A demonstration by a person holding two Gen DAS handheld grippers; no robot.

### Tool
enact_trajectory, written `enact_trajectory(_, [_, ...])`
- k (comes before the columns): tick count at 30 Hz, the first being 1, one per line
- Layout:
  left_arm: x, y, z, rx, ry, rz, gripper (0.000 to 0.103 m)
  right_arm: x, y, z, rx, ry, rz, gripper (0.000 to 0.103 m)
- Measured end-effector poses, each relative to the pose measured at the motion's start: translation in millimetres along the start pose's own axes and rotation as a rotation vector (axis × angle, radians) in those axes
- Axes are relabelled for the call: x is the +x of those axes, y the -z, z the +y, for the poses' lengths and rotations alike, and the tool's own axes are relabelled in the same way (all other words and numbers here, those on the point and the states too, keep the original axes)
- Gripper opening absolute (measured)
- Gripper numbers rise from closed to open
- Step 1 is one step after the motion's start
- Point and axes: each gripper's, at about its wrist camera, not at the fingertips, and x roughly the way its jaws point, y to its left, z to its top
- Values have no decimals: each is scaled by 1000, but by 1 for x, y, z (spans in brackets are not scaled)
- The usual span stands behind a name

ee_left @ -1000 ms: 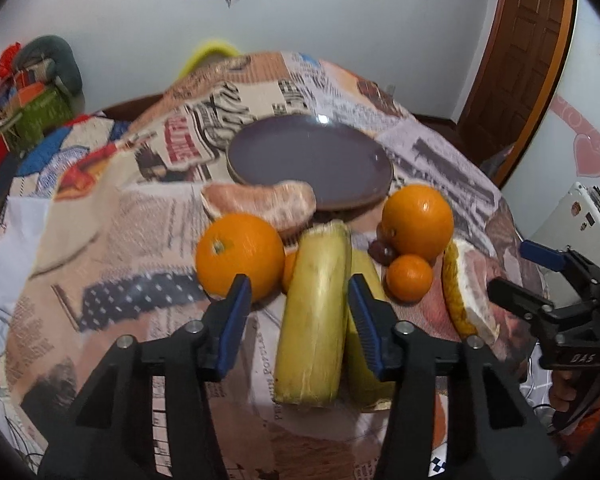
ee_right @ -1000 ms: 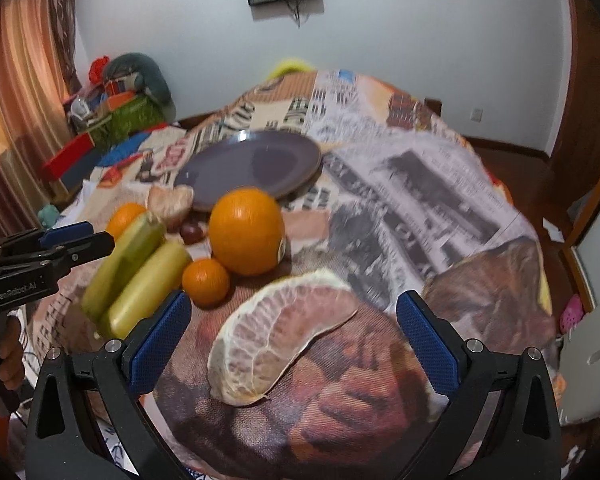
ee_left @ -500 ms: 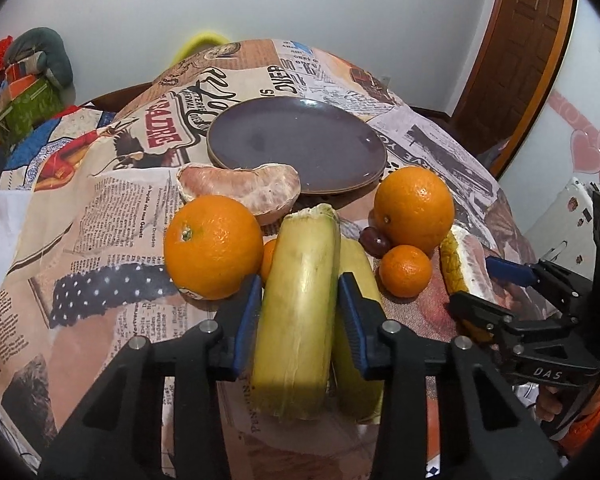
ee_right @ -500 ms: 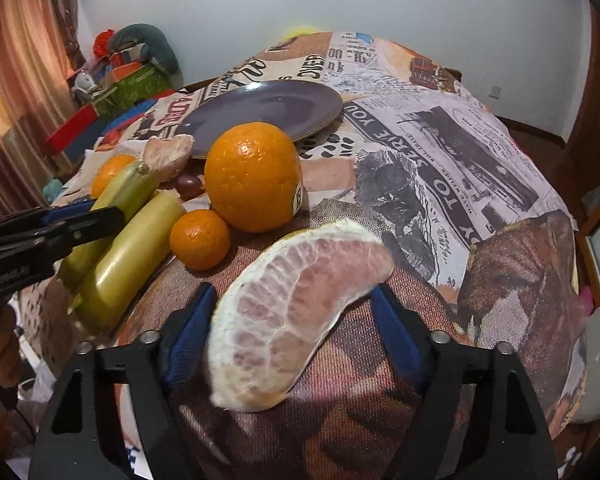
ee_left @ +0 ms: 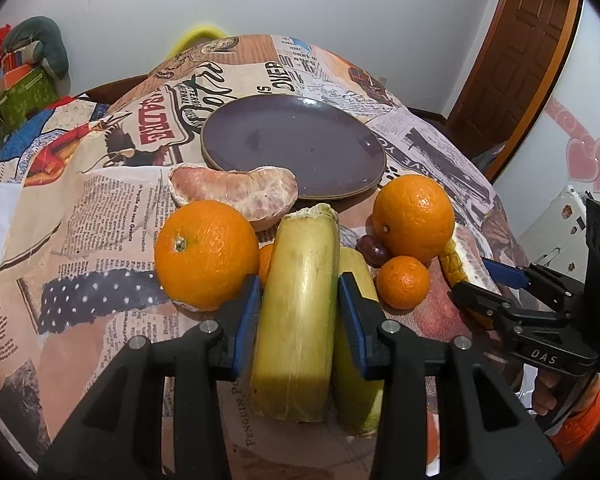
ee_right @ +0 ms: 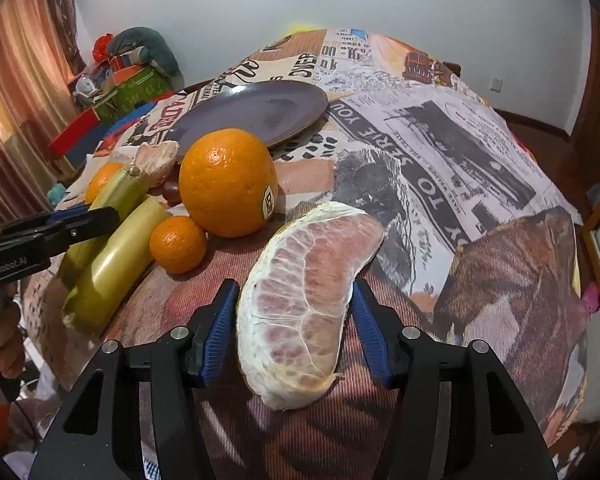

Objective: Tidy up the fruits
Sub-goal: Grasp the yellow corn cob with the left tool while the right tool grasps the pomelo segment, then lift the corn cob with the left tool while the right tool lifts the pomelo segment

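Between the left gripper's (ee_left: 298, 304) blue pads sits a corn cob (ee_left: 298, 312), pinched mid-length so it should lift level; the jaws have just been closing and now press its husk. Second cob (ee_left: 354, 344) lies touching its right side, big orange (ee_left: 206, 254) just left, so little side room. Right gripper (ee_right: 294, 334) has just been closing around a pomelo wedge (ee_right: 302, 316); whether the pads touch it I cannot tell. Ahead of both, plate (ee_left: 236, 132) is bare, path over the fruit open.

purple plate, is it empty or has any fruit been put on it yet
Empty. The purple plate shows only bare glaze in both views; the pomelo segment and oranges lie on the tablecloth beside it.
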Motion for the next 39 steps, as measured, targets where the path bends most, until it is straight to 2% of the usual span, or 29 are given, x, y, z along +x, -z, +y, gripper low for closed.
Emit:
enact_trajectory(3, [-4,0,-4,16,-30,-7,39,-1,-2,-2,12,-3,-4,51])
enact_trajectory(8, [-26,0,-10,41,-29,-66,39,-9,-4,-6,40,-18,-15,51])
enact_trajectory(19, [-66,-13,-1,2,-33,-154,38,-35,-28,6,10,-25,-118,51])
enact_trajectory(27, [-89,-37,-6,7,-29,-242,38,-48,-54,15,-20,-24,-197,51])
enact_trajectory(33, [-93,-58,-8,15,-29,-287,38,-50,-73,17,-39,-23,-246,51])
enact_trajectory(39, [-78,-79,-2,7,-33,-295,38,-41,-93,15,-53,-19,-275,51])
